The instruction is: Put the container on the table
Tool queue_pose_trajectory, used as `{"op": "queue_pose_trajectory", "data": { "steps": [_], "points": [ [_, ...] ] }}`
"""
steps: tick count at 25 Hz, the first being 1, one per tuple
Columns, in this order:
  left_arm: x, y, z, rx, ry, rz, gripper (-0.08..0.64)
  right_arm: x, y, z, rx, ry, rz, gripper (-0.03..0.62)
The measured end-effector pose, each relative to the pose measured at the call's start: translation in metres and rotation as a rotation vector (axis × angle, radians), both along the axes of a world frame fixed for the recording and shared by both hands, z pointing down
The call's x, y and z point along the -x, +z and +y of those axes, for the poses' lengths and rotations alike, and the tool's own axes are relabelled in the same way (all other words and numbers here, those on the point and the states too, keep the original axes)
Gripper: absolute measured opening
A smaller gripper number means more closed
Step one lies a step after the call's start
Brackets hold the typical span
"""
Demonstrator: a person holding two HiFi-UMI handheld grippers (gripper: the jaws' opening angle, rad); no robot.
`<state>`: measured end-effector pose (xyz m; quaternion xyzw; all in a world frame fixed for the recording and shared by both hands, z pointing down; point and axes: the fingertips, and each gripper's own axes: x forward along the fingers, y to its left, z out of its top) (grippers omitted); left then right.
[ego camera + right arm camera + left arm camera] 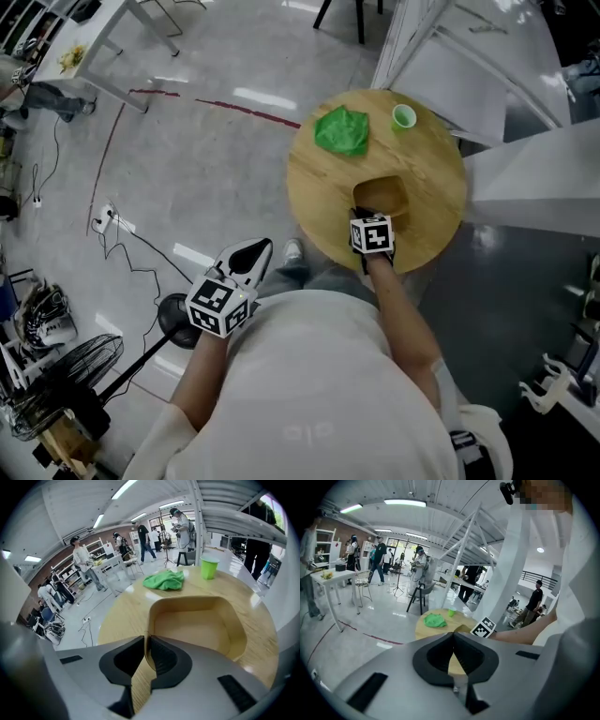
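A shallow tan container (382, 198) (197, 625) rests on the round wooden table (319, 187) (124, 616) near its front edge. My right gripper (367, 225) (147, 651) is shut on the container's near rim, the thin wall pinched between its jaws. The container is empty inside. My left gripper (247, 261) (453, 656) hangs off the table to the left, over the floor, jaws shut with nothing between them.
A crumpled green cloth (341, 130) (164, 580) and a small green cup (403, 117) (209, 567) sit at the table's far side. White stair framing (469, 66) stands beyond the table. Cables and a stand base (178, 319) lie on the floor at left. People stand in the background.
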<state>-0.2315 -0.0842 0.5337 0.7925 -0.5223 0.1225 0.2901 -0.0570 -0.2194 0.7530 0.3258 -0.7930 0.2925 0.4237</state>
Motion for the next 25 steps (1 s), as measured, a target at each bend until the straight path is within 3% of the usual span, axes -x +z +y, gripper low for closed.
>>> {"op": "queue_pose_trajectory", "data": {
  "steps": [13, 25],
  "points": [
    [0.011, -0.002, 0.021, 0.009, -0.149, -0.006, 0.017, 0.032, 0.004, -0.024, -0.001, -0.072, 0.017, 0.068],
    [0.008, -0.008, 0.008, -0.007, -0.116, 0.011, 0.017, 0.034, -0.014, -0.022, -0.003, -0.046, -0.016, 0.106]
  ]
}}
